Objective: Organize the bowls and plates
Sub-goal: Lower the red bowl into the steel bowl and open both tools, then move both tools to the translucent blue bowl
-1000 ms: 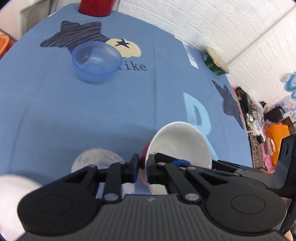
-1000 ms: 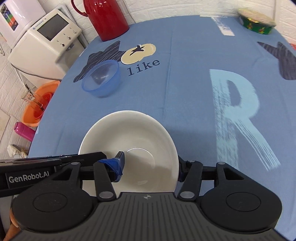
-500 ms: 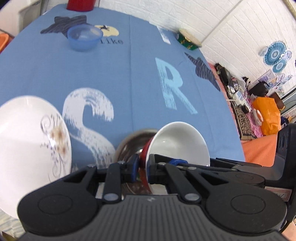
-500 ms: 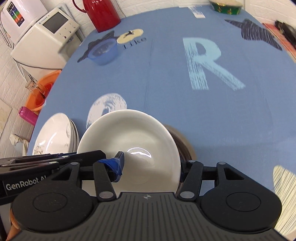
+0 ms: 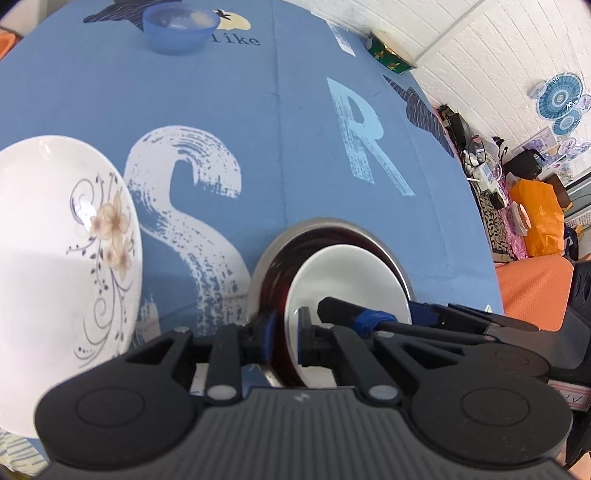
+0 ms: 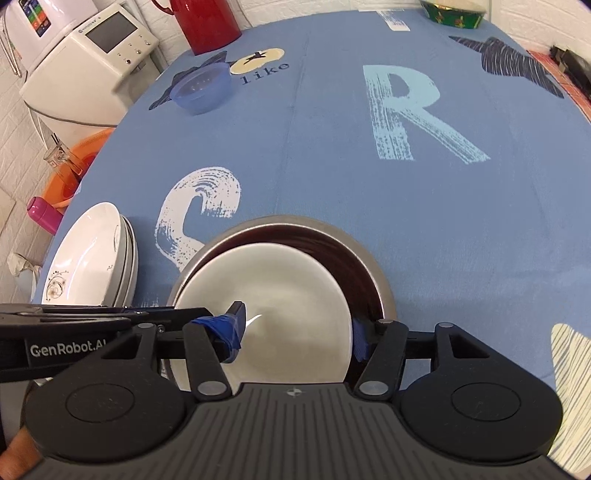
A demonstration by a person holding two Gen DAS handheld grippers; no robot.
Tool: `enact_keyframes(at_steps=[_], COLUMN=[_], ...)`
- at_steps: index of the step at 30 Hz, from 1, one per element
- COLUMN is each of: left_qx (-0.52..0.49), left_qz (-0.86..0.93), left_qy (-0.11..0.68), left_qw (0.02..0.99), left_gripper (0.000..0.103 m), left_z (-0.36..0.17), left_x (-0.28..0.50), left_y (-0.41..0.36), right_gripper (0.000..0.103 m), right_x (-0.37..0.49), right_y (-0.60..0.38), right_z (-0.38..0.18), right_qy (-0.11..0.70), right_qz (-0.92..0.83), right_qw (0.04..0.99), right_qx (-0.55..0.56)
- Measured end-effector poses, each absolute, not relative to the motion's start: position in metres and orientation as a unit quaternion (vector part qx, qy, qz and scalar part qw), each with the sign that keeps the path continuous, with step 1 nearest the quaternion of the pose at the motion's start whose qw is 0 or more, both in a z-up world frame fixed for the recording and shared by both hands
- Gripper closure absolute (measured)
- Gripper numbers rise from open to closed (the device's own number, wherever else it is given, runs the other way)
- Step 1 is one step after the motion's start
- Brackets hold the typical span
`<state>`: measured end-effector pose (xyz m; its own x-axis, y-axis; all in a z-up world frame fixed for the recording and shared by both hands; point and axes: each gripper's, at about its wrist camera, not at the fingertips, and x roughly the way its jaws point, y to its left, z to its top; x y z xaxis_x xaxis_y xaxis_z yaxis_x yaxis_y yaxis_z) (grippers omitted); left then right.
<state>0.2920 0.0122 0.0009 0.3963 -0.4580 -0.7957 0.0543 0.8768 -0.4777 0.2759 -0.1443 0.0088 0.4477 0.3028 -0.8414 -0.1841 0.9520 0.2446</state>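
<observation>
A bowl, white inside and red outside, sits tilted inside a steel bowl on the blue tablecloth. My left gripper is shut on the white bowl's left rim. My right gripper stands open astride the right rim, with one blue-taped finger inside the bowl and the other outside. A stack of white flower-pattern plates lies just left of the steel bowl. Far back on the left stands a blue plastic bowl.
At the back of the table are a red jug and a green tin. A white appliance and an orange basin stand off the table's left edge. Bare cloth stretches between the steel bowl and the blue bowl.
Both grippers drew the white bowl back toward the near edge and lowered it into the steel bowl. The plate stack and steel bowl came into view; the blue bowl fell farther away.
</observation>
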Motion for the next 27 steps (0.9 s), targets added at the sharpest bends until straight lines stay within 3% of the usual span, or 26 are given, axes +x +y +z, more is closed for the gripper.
enact_keyframes(at_steps=[7, 8, 9, 10, 11, 17, 19, 27], left_qx=[-0.184, -0.182, -0.18, -0.176, -0.165, -0.142, -0.135, -0.108], left_qz=[-0.173, -0.176, -0.177, -0.173, -0.165, -0.157, -0.15, -0.111], left_qy=[0.505, 0.5, 0.492, 0.479, 0.462, 0.411, 0.398, 0.377], left_qw=[0.825, 0.828, 0.833, 0.842, 0.856, 0.887, 0.895, 0.913], left_gripper=[0.1, 0.093, 0.061, 0.04, 0.035, 0.027, 0.016, 0.009], left_z=[0.015, 0.018, 0.022, 0.027, 0.033, 0.06, 0.066, 0.071], left_x=[0.283, 0.281, 0.279, 0.277, 0.274, 0.277, 0.282, 0.327], left_y=[0.018, 0.019, 0.019, 0.021, 0.022, 0.031, 0.036, 0.063], right_gripper=[0.06, 0.059, 0.059, 0.058, 0.059, 0.058, 0.058, 0.058], right_x=[0.272, 0.272, 0.271, 0.272, 0.273, 0.294, 0.305, 0.366], right_y=[-0.152, -0.154, -0.155, -0.157, -0.158, -0.156, -0.152, -0.125], right_z=[0.023, 0.025, 0.027, 0.029, 0.031, 0.037, 0.037, 0.03], right_qy=[0.482, 0.48, 0.479, 0.477, 0.475, 0.476, 0.479, 0.496], right_qz=[0.145, 0.146, 0.147, 0.15, 0.151, 0.157, 0.161, 0.176], right_qw=[0.862, 0.863, 0.863, 0.863, 0.864, 0.86, 0.857, 0.845], right_qx=[0.057, 0.063, 0.069, 0.073, 0.076, 0.097, 0.1, 0.095])
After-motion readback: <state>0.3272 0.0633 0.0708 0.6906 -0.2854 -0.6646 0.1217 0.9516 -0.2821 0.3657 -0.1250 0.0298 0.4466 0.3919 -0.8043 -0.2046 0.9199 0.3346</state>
